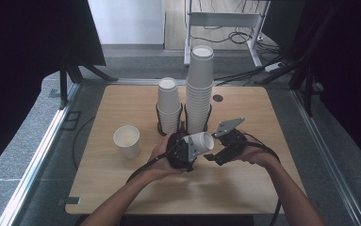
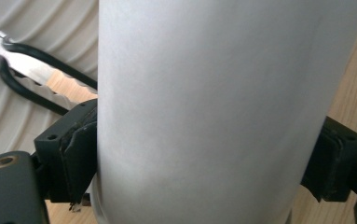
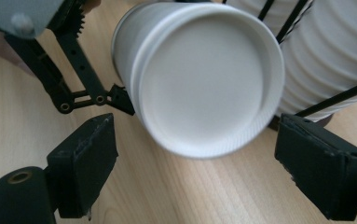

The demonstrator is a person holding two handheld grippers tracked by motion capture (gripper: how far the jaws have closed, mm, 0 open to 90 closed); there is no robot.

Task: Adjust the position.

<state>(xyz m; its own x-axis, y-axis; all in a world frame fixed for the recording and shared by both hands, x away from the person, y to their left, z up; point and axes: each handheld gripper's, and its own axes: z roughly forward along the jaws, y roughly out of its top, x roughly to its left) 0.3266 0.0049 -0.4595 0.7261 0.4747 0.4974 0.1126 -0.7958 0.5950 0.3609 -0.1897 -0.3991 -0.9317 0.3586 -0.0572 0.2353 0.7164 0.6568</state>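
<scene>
A white paper cup [image 1: 201, 140] lies sideways above the table, and my left gripper [image 1: 184, 151] is shut on its wall. In the left gripper view the cup [image 2: 213, 107] sits between both black pads [image 2: 80, 158], which press on its sides. My right gripper [image 1: 214, 154] faces the cup from the right, open. In the right gripper view the cup's round base [image 3: 204, 79] points at the camera. The right gripper [image 3: 199, 140] has its jaws spread wide on either side of that base, apart from it. The left gripper's linkage [image 3: 80, 93] reaches in behind the cup.
Two stacks of white cups stand in black wire holders at the table's middle back: a short stack [image 1: 169, 103] and a tall stack [image 1: 200, 89]. A single upright cup [image 1: 127, 140] stands on the wooden table [image 1: 244, 188] at the left. Table legs and cables lie beyond the far edge.
</scene>
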